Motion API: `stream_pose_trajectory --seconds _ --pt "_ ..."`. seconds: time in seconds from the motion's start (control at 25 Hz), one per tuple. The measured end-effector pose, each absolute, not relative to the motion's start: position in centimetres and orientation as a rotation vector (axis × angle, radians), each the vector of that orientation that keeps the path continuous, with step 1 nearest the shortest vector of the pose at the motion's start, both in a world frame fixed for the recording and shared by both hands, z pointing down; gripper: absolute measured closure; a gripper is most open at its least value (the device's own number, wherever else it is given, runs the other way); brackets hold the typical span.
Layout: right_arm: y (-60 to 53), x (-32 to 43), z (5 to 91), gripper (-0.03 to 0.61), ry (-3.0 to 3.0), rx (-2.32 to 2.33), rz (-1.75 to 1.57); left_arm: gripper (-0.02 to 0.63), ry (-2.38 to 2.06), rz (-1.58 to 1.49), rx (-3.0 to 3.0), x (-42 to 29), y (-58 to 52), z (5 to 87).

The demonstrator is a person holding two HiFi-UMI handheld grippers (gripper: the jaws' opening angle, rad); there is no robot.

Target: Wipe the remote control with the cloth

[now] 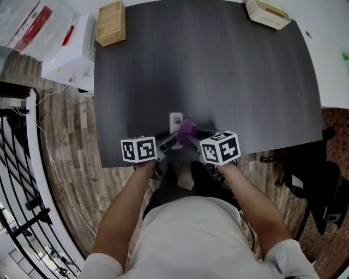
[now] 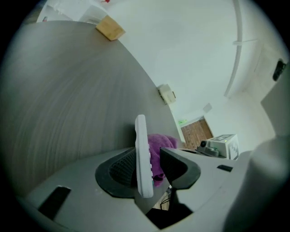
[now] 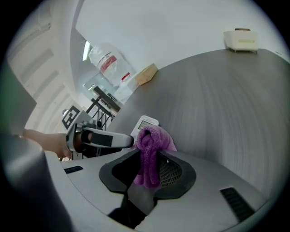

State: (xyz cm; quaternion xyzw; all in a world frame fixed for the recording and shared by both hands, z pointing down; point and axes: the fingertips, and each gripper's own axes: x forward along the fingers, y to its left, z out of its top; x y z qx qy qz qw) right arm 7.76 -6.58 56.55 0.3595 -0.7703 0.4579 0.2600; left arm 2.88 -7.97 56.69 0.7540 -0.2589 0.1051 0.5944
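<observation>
A white remote control [image 2: 142, 156] stands on edge between the jaws of my left gripper [image 2: 147, 168], which is shut on it, its back against the left pad [image 2: 121, 166]. In the head view the remote [image 1: 175, 120] is near the front edge of the dark table [image 1: 218, 82]. My right gripper [image 3: 148, 168] is shut on a bunched purple cloth [image 3: 149, 152]. The cloth [image 1: 188, 128] rests against the remote's button side. The right gripper view shows the remote's screen end [image 3: 146, 123] behind the cloth, with the left gripper's fingers [image 3: 105, 138] reaching in from the left.
A wooden box [image 1: 110, 23] sits at the table's far left corner and a cream tray [image 1: 267, 13] at the far right. A white box [image 1: 71, 52] stands off the table's left edge. A black chair [image 1: 319, 185] is at the right.
</observation>
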Motion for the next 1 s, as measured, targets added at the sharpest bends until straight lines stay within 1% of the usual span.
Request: stream_pose_trajectory --seconds 0.08,0.12,0.24,0.36,0.48,0.6,0.76,0.88,1.0 --pt "-6.6 7.6 56.6 0.473 -2.092 0.968 1.253 0.471 -0.625 0.275 1.714 2.7 -8.2 57.3" --pt "-6.7 7.6 56.5 0.474 -2.097 0.967 1.256 0.509 -0.634 0.281 1.705 2.7 -8.4 57.4" --pt "-7.0 7.9 55.4 0.474 -2.146 0.975 1.231 0.517 -0.621 0.235 1.711 2.7 -8.6 56.8" --pt "-7.7 8.6 52.2 0.474 -2.253 1.007 1.136 0.52 -0.533 0.015 1.637 2.5 -8.7 54.5" --pt "-9.6 10.1 48.1 0.474 -2.33 1.073 0.912 0.52 -0.44 -0.241 1.527 1.4 -8.9 51.5" --pt "-12.5 10.9 44.7 0.474 -2.335 1.11 0.6 0.52 -0.388 -0.371 1.537 0.2 -9.0 49.0" --pt "-15.2 7.8 41.3 0.474 -2.343 0.99 0.23 0.52 -0.293 -0.475 1.592 0.2 -8.9 44.9" --pt "-14.6 4.9 39.3 0.474 -2.388 0.858 0.087 0.52 -0.292 -0.492 1.644 0.0 -9.4 42.6" --pt "-13.4 3.6 38.1 0.474 -2.428 0.806 0.054 0.52 -0.326 -0.504 1.687 -1.1 -10.1 41.2"
